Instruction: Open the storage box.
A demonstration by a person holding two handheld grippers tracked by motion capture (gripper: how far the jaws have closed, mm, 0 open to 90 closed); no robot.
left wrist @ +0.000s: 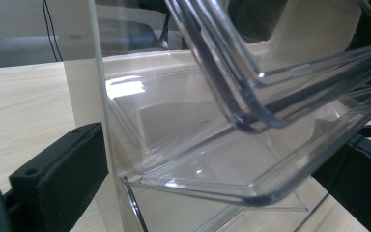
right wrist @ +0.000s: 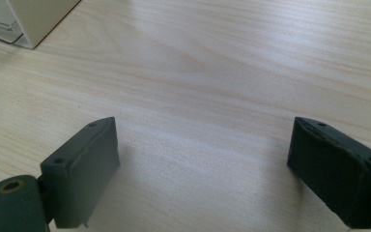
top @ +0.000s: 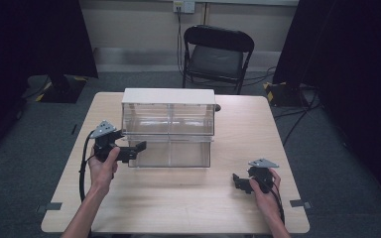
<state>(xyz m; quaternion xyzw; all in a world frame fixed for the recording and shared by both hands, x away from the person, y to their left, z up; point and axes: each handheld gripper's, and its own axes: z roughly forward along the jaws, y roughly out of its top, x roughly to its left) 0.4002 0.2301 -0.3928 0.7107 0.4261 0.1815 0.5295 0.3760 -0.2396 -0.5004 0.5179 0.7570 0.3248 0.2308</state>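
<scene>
A clear bin unit (top: 168, 130) with a white top stands at the middle of the desk (top: 178, 203), toward its far edge. The left gripper (top: 138, 148) is at the unit's lower left corner, jaws wide, straddling the clear plastic there — the left gripper view has one jaw outside the side wall (left wrist: 101, 96) and the other under a tipped-out bin (left wrist: 251, 159); whether either jaw touches is hard to tell. The right gripper (top: 239, 182) rests near the desk's near right corner, jaws wide over bare wood, well apart from the unit.
</scene>
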